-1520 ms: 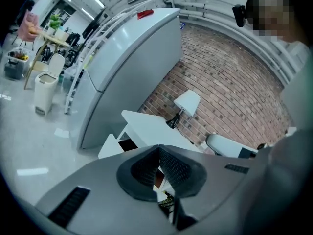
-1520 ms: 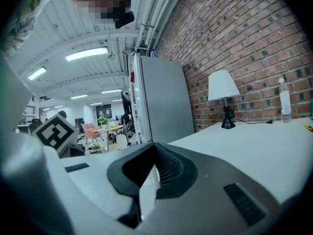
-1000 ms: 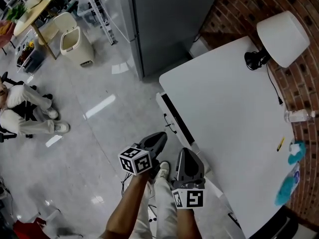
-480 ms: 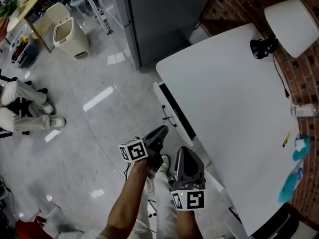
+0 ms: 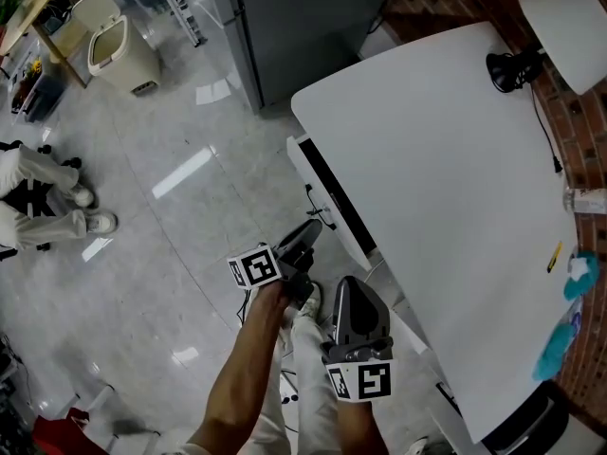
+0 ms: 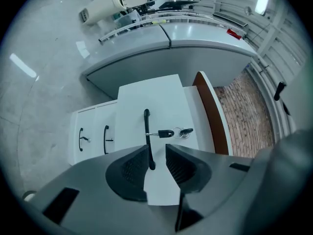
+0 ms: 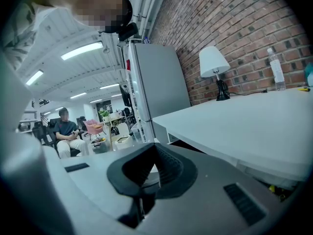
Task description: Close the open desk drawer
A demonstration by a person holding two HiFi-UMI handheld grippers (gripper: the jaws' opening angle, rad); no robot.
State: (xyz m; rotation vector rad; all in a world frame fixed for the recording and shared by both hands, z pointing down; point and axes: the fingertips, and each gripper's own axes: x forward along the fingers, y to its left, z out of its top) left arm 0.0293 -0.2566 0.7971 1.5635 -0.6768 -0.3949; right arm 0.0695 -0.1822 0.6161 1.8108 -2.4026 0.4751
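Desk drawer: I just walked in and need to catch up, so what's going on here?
A person stands at the white desk with a gripper in each hand. The left gripper, jaws apart, is lined up on the black handle of the open drawer, unclamped. Keys hang from its lock. The right gripper is shut, empty, idle. The drawer isn't closed yet.

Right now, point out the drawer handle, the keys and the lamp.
drawer handle (image 6: 147, 133), left gripper view, middle of the black bar.
keys (image 6: 166, 133), left gripper view, black key head beside the handle.
lamp (image 7: 213, 61), right gripper view, on the white shade.
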